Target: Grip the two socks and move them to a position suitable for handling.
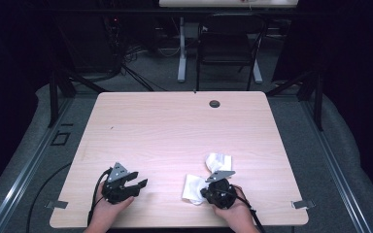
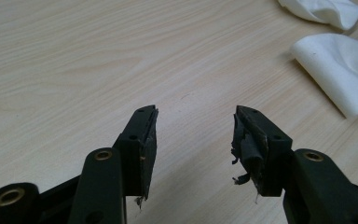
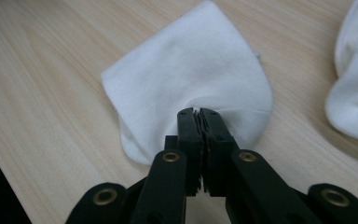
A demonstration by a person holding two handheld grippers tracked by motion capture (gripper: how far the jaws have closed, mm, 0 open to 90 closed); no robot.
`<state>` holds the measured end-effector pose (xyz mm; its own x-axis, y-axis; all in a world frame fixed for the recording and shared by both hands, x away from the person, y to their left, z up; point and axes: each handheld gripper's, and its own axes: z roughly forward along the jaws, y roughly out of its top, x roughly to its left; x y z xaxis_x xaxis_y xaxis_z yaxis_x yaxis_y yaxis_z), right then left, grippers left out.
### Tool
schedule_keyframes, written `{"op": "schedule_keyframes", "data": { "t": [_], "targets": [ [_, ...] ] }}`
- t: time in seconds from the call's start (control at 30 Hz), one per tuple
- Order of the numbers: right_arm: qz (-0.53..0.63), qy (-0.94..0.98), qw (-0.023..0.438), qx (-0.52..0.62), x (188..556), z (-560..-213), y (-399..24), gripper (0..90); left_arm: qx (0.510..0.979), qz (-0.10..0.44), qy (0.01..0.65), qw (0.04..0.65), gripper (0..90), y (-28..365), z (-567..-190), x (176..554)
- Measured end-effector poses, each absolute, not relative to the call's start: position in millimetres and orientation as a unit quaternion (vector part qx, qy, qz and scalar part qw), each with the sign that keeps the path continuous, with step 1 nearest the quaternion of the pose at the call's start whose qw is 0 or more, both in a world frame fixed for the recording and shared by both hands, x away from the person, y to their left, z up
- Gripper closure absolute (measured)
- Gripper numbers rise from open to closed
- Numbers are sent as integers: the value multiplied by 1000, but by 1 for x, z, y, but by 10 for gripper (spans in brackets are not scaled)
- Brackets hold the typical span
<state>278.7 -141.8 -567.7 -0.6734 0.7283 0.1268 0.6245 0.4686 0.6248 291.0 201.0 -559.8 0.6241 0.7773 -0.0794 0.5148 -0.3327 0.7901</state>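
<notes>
1. A white cloth [image 3: 186, 79] lies folded on the tabletop [image 1: 175, 131], near the front edge and to the right of the middle; in the high view it shows at [image 1: 193, 188].
2. The right tool [image 3: 198, 112] pinches the near edge of this cloth: its two black jaws are pressed together and the fabric gathers into small creases where they meet. In the high view the right tool [image 1: 212, 188] sits just at the cloth's right side, held by the person's right hand [image 1: 235, 211].
3. A second white cloth [image 1: 218, 161] lies bunched just beyond the first, a little farther from the person; in the right gripper view it shows at the right edge [image 3: 354, 93]. Whether the two cloths touch cannot be told.
4. The left tool [image 2: 196, 116] has its jaws spread wide with only bare wood between them. Its pads [image 2: 249, 149] look frayed.
5. In the high view the left tool [image 1: 138, 184] rests low over the front left part of the tabletop, well apart from both cloths, held by the left hand [image 1: 108, 211].
6. A small dark round hole [image 1: 214, 103] sits near the far edge of the tabletop.
</notes>
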Motion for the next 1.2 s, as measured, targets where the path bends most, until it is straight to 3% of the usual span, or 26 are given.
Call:
{"op": "schedule_keyframes", "data": {
  "t": [0.13, 0.47, 1.2],
  "targets": [
    [341, 843, 82, 409, 283, -569, -149, 857, 801, 157, 405, 413, 492, 201, -560, 292],
    [365, 794, 147, 463, 279, -559, -159, 766, 800, 161, 403, 414, 492, 201, -560, 291],
    [381, 778, 126, 484, 278, -561, -154, 718, 800, 155, 403, 417, 492, 203, -560, 293]
  ]
}}
